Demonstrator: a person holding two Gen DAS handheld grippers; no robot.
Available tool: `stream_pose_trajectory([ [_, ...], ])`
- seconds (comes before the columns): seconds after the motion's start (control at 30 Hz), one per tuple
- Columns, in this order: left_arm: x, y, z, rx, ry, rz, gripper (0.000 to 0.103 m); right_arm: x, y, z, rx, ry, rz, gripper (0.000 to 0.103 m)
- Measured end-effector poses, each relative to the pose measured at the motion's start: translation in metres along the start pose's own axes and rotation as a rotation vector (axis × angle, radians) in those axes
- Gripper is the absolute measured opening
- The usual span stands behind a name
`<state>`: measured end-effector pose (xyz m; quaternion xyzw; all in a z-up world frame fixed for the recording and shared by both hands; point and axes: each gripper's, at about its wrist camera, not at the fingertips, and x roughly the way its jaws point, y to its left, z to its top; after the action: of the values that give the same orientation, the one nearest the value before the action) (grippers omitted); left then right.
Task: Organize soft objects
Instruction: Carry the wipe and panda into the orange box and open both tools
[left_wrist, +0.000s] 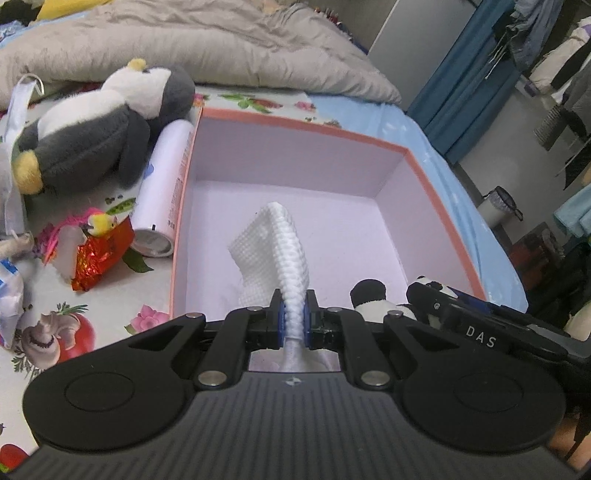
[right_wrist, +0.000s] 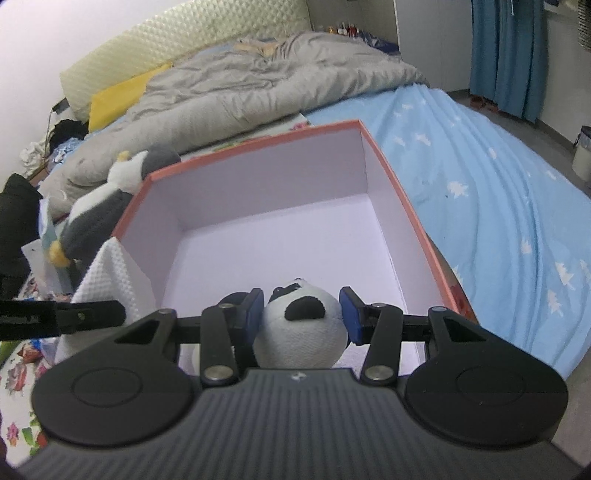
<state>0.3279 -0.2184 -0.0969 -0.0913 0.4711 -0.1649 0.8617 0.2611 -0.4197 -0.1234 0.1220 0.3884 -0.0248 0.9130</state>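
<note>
White waffle-textured cloth (left_wrist: 275, 243) hangs folded, ridged along one edge.

The left gripper (left_wrist: 294, 317) tilts steeply downward, its blue-padded fingers (left_wrist: 281, 320) pinched nearly together on a white waffle cloth (left_wrist: 275, 247). Just to its right, the right gripper (right_wrist: 302, 314) also angles down, fingers (right_wrist: 255, 314) part-way apart and pressed against a panda plush (right_wrist: 301, 325).
</note>
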Motion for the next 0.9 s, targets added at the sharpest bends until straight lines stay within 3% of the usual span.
stream_pose_trajectory([
  [0.17, 0.009, 0.001, -0.001, -0.002, 0.016, 0.007, 0.013, 0.008, -0.004, -0.002, 0.016, 0.021, -0.004, 0.051],
  [0.23, 0.008, 0.000, -0.001, -0.005, 0.012, 0.011, 0.030, 0.007, -0.004, -0.002, 0.018, 0.023, -0.007, 0.055],
  [0.27, 0.007, 0.001, -0.002, -0.015, 0.013, 0.003, 0.048, 0.007, -0.005, -0.001, 0.022, 0.024, -0.005, 0.059],
  [0.3, 0.005, 0.001, -0.002, -0.022, 0.006, -0.003, 0.052, 0.006, -0.006, -0.001, 0.027, 0.025, -0.003, 0.068],
  [0.63, -0.034, -0.004, -0.016, 0.001, -0.042, 0.009, 0.052, -0.032, 0.004, -0.009, 0.019, -0.029, 0.019, 0.069],
  [0.9, -0.087, 0.000, -0.036, 0.011, -0.099, 0.007, 0.052, -0.077, 0.022, -0.018, 0.000, -0.094, 0.046, 0.069],
])
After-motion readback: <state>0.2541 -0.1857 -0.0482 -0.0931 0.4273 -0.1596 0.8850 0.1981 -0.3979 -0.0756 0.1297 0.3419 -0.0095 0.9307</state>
